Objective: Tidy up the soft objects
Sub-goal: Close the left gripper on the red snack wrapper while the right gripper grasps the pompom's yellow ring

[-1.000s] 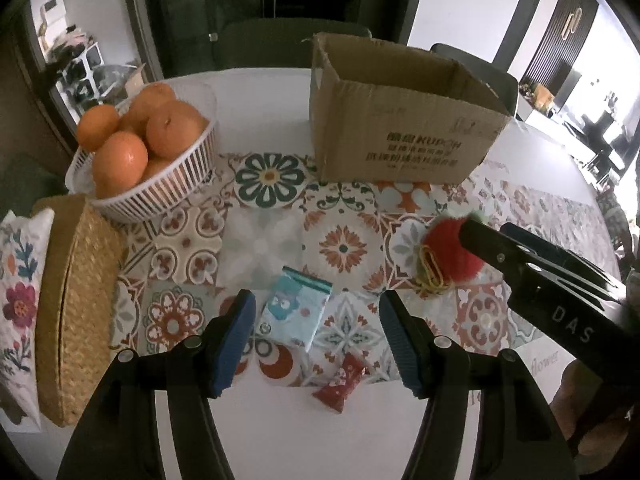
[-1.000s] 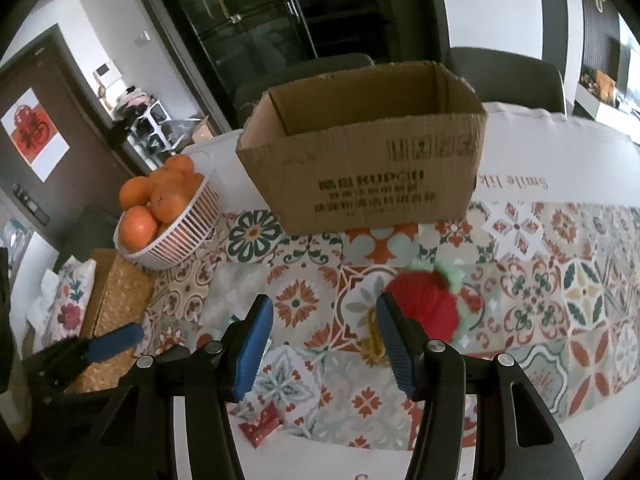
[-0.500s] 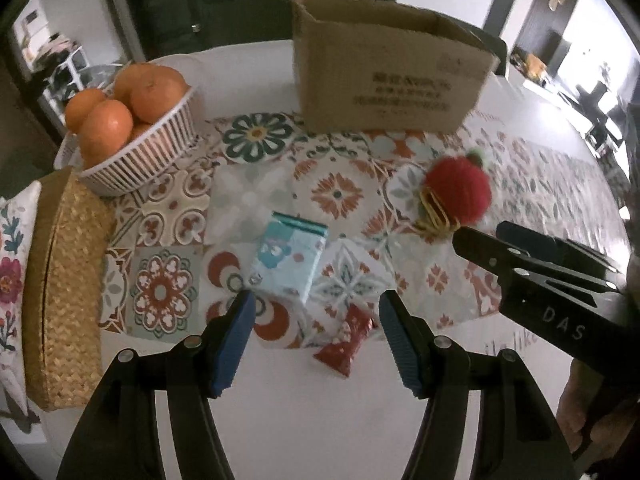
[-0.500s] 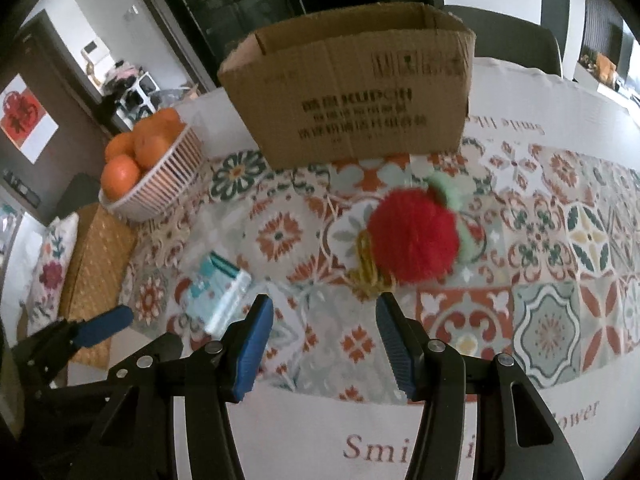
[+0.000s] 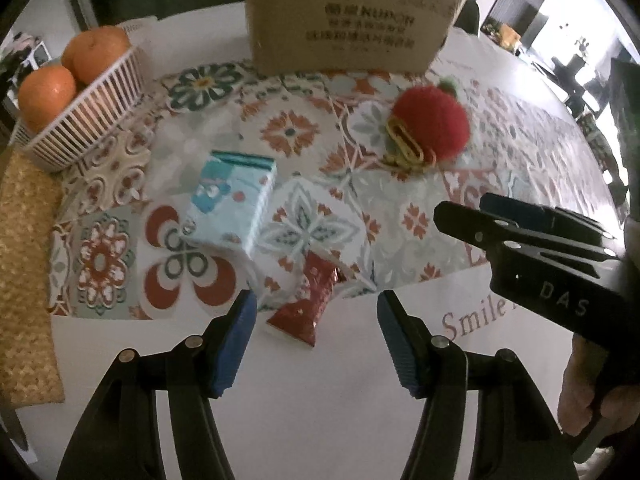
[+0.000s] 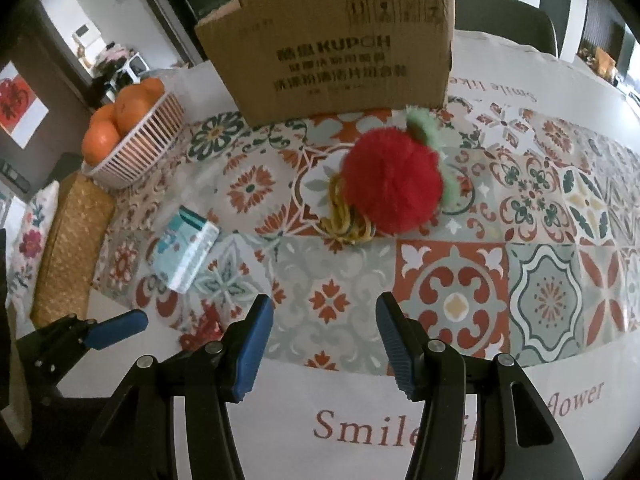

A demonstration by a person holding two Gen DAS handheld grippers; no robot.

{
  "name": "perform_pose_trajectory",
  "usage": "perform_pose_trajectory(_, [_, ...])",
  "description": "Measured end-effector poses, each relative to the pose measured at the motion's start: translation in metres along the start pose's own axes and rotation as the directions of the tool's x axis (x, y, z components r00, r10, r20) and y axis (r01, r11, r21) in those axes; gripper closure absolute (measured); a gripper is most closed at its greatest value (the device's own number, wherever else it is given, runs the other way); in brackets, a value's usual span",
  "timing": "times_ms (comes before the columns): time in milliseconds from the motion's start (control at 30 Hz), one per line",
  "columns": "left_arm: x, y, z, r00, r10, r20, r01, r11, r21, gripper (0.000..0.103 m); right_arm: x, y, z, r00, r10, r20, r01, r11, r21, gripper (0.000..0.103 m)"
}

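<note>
Left tongs [image 5: 312, 336]: hanging released over a red foil packet [image 5: 310, 300] lying on the table [image 5: 320, 408]. Right tongs [image 6: 324, 340]: hanging released, short of a red pom-pom [image 6: 392, 184] sitting before the cardboard box [image 6: 332, 40]. Tissue pack [image 5: 232, 204]: lying beside the packet.

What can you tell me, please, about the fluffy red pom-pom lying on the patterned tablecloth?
The fluffy red ball-shaped pom-pom looks like soft plush fur, with a pale green fuzzy leaf at its top and yellow loops at its near-left side. It lies on the patterned tiled tablecloth, just in front of the brown cardboard box. Neither gripper touches it; the right gripper is open, some way short of it.
</note>
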State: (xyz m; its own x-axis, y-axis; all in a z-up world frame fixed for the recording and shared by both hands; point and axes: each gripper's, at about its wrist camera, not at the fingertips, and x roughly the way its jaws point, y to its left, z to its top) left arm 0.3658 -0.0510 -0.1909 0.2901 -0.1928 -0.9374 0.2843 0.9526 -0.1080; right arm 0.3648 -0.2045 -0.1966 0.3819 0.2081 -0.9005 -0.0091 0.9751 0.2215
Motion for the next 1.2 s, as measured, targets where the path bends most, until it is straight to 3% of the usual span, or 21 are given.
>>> perform_pose_trajectory(433, [0.038, -0.007, -0.007, 0.999, 0.008, -0.034, -0.007, 0.998, 0.056, 0.058, 0.024, -0.008, -0.003, 0.999, 0.014, -0.040, -0.014, 1.000, -0.001, 0.048])
perform_pose_trajectory(533, [0.041, -0.008, -0.007, 1.000, 0.003, -0.016, -0.002, 0.998, 0.057, 0.064, 0.029, -0.009, -0.003, 0.999, 0.021, -0.049, -0.021, 1.000, -0.003, 0.048])
perform_pose_trajectory(600, [0.040, -0.009, -0.004, 1.000, 0.001, -0.010, 0.000, 0.998, 0.057, 0.079, 0.030, -0.010, -0.002, 0.999, 0.019, -0.044, -0.019, 1.000, 0.001, 0.048])
perform_pose_trajectory(867, [0.044, -0.002, 0.003, 0.997, -0.067, 0.036, 0.068, 0.997, -0.021, 0.081, 0.033, -0.011, 0.008, 0.999, 0.042, -0.028, -0.042, 0.999, 0.002, 0.048])
perform_pose_trajectory(1200, [0.044, 0.001, 0.020, 0.996, -0.040, 0.086, 0.051, 0.991, -0.126, 0.081, 0.048, -0.024, 0.025, 0.996, 0.089, -0.020, -0.088, 0.995, 0.039, 0.048])
